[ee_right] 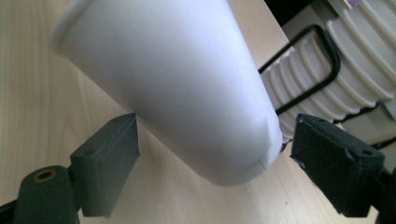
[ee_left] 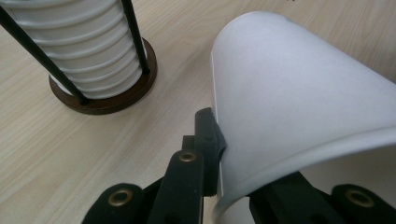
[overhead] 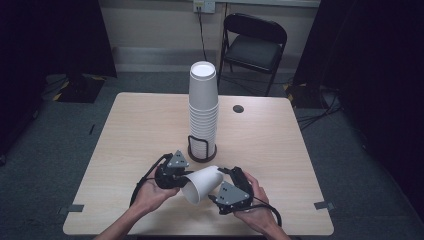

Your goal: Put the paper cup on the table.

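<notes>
Sideways, white paper cup (overhead: pixel 201 183) pinched at rim by left claw (overhead: pixel 183 179), right claw (overhead: pixel 223 176) agape around base

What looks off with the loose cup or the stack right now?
The single cup lies tilted on its side, pinched at its rim by the left gripper. The right gripper straddles its base, one jaw clearly apart. The cup stack in its holder stands upright; nothing is spilled or visibly damaged.

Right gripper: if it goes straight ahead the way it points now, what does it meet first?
Most likely the white paper cup, whose closed bottom end lies between the open jaws of the right gripper. The stack of cups in its black holder stands farther behind; depth is unclear.
</notes>
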`<action>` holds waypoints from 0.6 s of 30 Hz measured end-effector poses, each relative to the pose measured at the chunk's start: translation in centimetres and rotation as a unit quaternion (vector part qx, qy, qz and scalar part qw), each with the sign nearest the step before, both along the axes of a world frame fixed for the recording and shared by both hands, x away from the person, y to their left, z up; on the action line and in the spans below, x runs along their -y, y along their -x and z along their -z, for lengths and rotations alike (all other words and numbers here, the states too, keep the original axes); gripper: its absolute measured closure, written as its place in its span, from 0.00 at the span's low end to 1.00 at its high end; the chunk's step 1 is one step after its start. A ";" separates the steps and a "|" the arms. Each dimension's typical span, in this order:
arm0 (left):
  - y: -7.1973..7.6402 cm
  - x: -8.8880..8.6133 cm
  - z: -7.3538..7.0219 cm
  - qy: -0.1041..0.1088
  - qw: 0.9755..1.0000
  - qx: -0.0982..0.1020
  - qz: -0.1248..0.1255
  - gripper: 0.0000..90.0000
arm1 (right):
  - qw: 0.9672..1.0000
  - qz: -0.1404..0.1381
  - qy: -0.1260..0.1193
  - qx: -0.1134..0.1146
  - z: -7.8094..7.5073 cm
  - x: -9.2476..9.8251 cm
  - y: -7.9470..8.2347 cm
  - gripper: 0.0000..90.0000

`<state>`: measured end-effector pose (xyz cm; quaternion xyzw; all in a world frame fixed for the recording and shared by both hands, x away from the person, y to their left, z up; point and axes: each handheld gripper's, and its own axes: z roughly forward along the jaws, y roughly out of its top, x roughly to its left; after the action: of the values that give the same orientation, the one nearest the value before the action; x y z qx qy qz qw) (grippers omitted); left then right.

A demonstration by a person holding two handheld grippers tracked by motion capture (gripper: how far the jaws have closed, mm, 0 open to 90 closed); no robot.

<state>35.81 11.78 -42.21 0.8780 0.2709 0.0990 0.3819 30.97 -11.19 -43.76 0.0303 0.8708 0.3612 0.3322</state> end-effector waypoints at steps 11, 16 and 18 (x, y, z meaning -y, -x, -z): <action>-0.1 0.3 -0.1 -0.009 1.000 -0.009 0.009 0.95 | 0.998 -0.029 0.037 0.035 0.9 -0.7 0.0 0.16; -0.3 0.6 -0.3 -0.012 1.000 -0.014 0.020 0.95 | 0.998 -0.029 0.040 0.039 1.0 -1.0 0.2 0.13; -0.3 0.9 -0.4 -0.012 1.000 -0.017 0.021 0.95 | 0.998 -0.041 0.036 0.037 1.0 -1.1 0.2 0.11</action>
<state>36.08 10.89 -41.81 0.8897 0.2575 0.0791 0.3687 30.78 -10.11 -44.74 -0.0311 0.8708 0.3440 0.3497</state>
